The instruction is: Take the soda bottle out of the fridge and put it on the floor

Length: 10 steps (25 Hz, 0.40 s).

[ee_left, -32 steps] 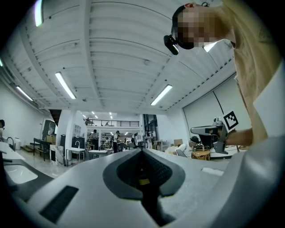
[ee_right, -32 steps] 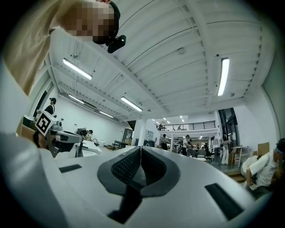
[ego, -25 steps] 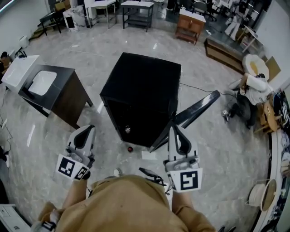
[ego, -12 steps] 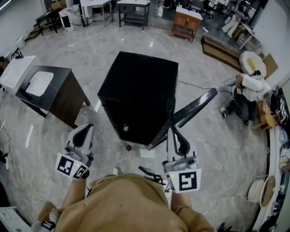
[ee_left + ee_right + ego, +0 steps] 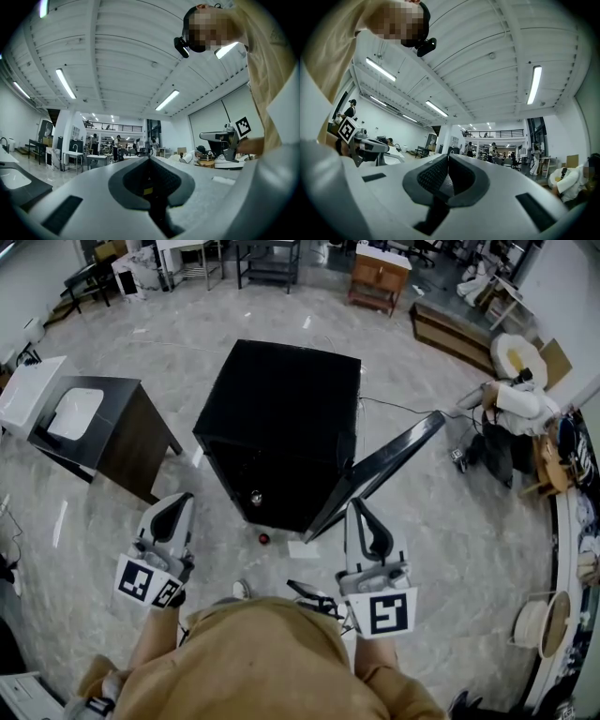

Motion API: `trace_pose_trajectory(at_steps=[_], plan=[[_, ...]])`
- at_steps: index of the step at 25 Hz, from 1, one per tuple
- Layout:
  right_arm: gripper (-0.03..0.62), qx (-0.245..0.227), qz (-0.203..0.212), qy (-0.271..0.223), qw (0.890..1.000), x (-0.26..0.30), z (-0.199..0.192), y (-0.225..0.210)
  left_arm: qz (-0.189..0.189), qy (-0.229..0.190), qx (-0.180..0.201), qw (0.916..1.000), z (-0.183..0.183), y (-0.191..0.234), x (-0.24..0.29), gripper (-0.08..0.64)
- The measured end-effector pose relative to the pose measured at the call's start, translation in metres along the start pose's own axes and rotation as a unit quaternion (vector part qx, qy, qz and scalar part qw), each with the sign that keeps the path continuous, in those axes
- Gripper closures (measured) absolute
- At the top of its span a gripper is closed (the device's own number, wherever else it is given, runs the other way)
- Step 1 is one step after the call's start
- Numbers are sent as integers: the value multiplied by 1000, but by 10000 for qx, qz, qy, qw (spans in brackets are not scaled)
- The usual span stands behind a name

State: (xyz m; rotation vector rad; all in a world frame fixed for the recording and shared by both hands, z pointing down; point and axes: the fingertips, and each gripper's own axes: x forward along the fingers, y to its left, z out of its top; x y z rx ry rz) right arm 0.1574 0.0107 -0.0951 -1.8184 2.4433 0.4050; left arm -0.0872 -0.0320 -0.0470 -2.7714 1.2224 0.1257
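Note:
A black fridge (image 5: 281,413) stands on the marble floor ahead of me, its door (image 5: 389,465) swung open to the right. A small pale round thing (image 5: 255,496) shows low in its dark opening. A little red-topped object (image 5: 264,539) stands on the floor just before the fridge; it is too small to tell whether it is the soda bottle. My left gripper (image 5: 178,499) (image 5: 150,159) is shut and empty, left of the opening. My right gripper (image 5: 356,505) (image 5: 449,157) is shut and empty too, near the door's lower edge. Both gripper views look up at the ceiling.
A dark cabinet with a white sink (image 5: 89,418) stands to the left. A white sheet (image 5: 303,549) lies on the floor by the door. A person (image 5: 511,409) sits at the right, with a cable running to the fridge. Wooden furniture (image 5: 380,282) and tables line the back.
The fridge and room sit slightly higher and further left in the head view. Both grippers stay where they were, shut.

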Motion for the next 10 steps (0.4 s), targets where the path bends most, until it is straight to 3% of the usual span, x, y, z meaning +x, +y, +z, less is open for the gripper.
trace_pose_trajectory(at_steps=[10], plan=[[591,39,37,124,9999,-4,-8,5,-57,110,-38,9999,-8,-4,0,558]])
